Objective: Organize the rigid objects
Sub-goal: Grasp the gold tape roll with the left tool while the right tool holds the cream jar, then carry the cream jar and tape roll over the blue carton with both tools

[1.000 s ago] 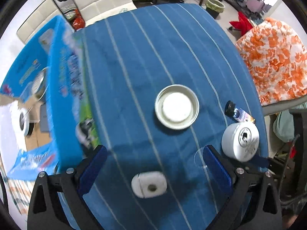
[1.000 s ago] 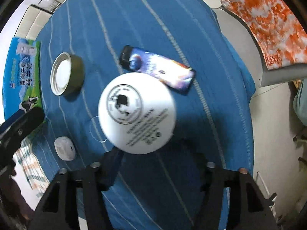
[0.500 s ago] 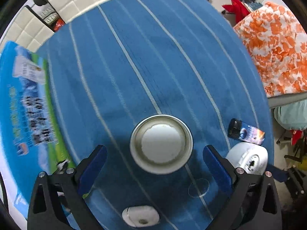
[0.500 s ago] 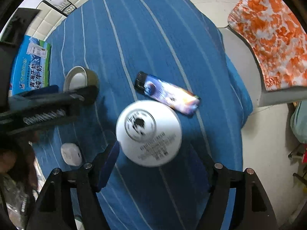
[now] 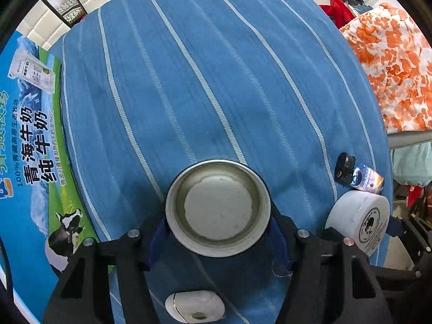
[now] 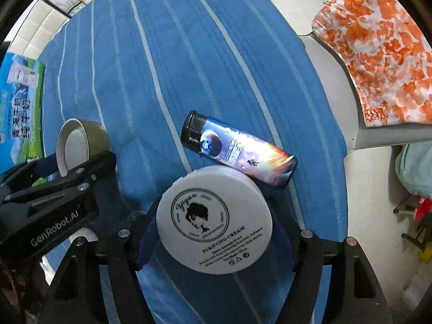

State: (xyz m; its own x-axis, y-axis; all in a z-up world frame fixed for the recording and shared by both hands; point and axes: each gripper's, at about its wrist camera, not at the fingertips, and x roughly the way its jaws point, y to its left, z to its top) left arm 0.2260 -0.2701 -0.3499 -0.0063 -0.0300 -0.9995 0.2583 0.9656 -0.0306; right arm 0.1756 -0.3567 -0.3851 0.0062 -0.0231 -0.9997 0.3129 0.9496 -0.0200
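Between the blue pads of your left hand-held gripper (image 5: 217, 232) now sits the round olive-green tin with a white rim (image 5: 218, 208); a second ago the jaws stood wide with the tin well ahead. They have closed in against its sides. Your right hand-held gripper (image 6: 214, 239) likewise clamps the white round plastic cream jar (image 6: 214, 220), open moments before. Both grasps look ready for lifting. Each gripper points steeply down at the blue striped counter (image 5: 189, 81). Just beyond the jar, touching it, lies a space-printed lighter (image 6: 237, 152).
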